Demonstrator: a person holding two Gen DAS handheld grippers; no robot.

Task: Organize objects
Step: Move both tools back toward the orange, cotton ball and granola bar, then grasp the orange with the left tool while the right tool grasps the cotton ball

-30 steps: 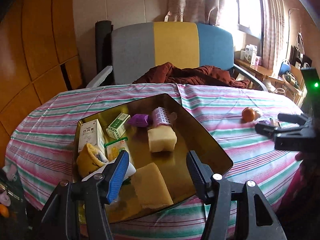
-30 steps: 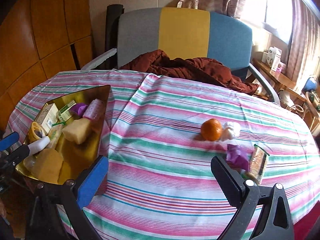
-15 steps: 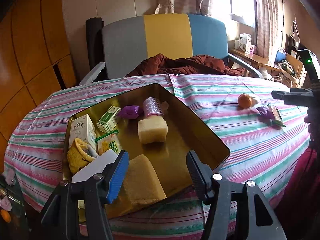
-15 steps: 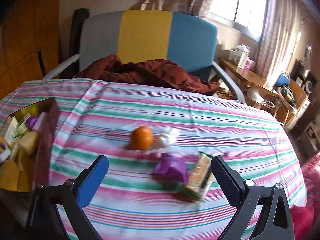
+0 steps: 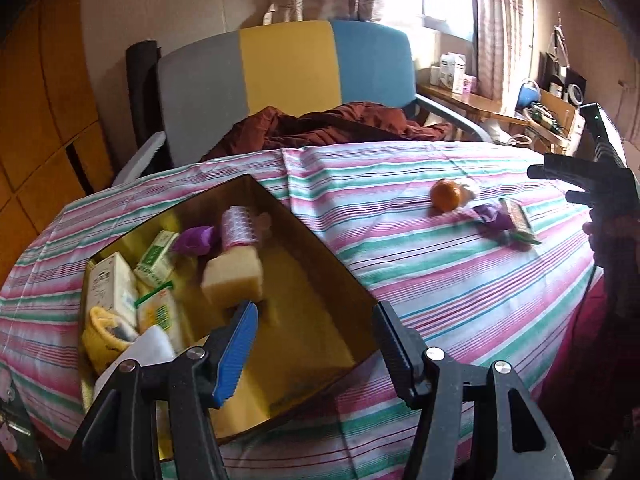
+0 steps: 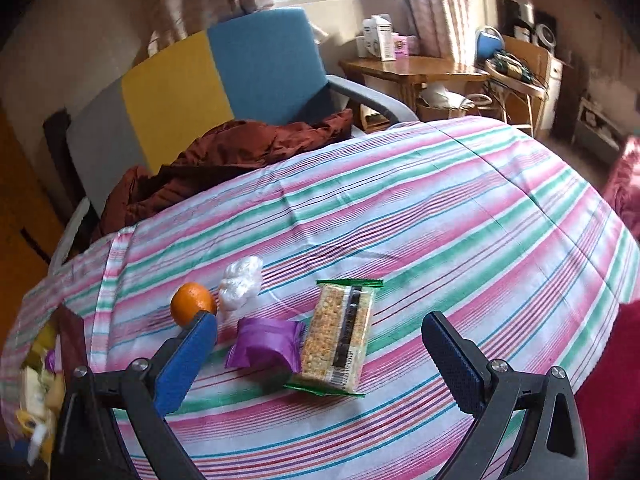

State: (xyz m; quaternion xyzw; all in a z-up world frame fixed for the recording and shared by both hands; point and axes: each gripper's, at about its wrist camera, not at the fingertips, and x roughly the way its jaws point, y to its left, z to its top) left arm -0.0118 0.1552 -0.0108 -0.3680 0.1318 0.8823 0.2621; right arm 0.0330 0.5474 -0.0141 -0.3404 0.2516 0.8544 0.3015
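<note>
Reaching for loose items — right gripper (image 6: 320, 360) fingers apart, snack bar (image 6: 340, 340) between them; left gripper (image 5: 314, 344) apart, empty, over tray (image 5: 340, 276). Next: lower, close.

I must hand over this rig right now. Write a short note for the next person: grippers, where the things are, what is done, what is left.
Left gripper: open, empty, above the gold tray's near end.
Right gripper: open, empty, facing the loose items on the striped tablecloth.
Done: the tray already holds boxes, sponges, a purple packet and a pink roller.
Left: the orange, white wad, purple wrapper and cereal bar lie outside the tray. The wrapper and bar are nearest the right gripper, so they are probably next.
</note>
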